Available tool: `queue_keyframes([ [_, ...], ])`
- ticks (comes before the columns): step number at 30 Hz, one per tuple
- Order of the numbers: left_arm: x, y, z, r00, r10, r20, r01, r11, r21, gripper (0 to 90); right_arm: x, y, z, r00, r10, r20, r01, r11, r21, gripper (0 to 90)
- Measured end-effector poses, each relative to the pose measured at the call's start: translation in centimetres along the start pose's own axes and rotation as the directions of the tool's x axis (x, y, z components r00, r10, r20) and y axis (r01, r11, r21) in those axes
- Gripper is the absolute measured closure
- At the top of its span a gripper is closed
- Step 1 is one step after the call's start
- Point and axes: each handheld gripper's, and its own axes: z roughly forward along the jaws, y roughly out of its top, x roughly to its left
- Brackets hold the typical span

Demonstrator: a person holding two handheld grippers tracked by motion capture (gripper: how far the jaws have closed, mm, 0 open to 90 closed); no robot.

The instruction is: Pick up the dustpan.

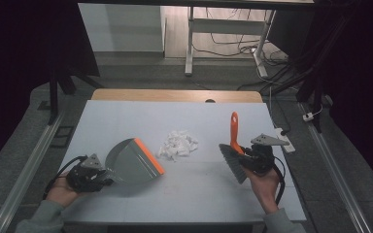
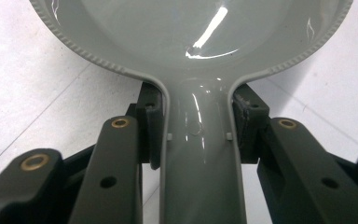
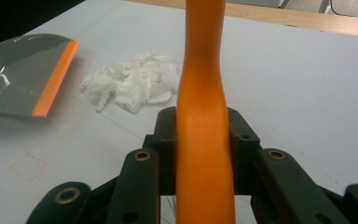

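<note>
A grey dustpan [image 1: 132,164] with an orange front lip lies on the white table, and my left gripper [image 1: 102,178] is shut on its handle [image 2: 198,154] at the near left. My right gripper [image 1: 243,154] is shut on the orange handle [image 3: 204,140] of a hand brush [image 1: 233,160], whose grey bristles point toward the near side. Between the two tools lies a small heap of crumpled white paper [image 1: 177,144], just right of the dustpan's lip [image 3: 56,81]. In the right gripper view, the paper heap [image 3: 133,86] lies ahead and to the left.
The white table [image 1: 199,194] has a wooden strip [image 1: 175,95] along its far edge. A white power strip [image 1: 285,139] lies past the right edge. Desk legs and cables stand on the floor beyond.
</note>
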Motion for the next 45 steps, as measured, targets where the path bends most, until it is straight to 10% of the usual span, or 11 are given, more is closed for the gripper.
queue_keyframes([
  [21, 0.1, 0.9, 1.2, 0.9966, 0.078, 0.023, -0.079, 0.9958, 0.046, 62.1, 0.6, 5.6, 7.3, 0.9974, 0.064, -0.034, -0.064, 0.998, -0.007, 70.4],
  [45, -0.1, 1.0, 1.1, 0.9961, 0.084, 0.024, -0.085, 0.9958, 0.035, 62.1, 0.2, 6.2, 10.6, 0.9971, 0.075, -0.013, -0.074, 0.997, 0.029, 70.4],
])
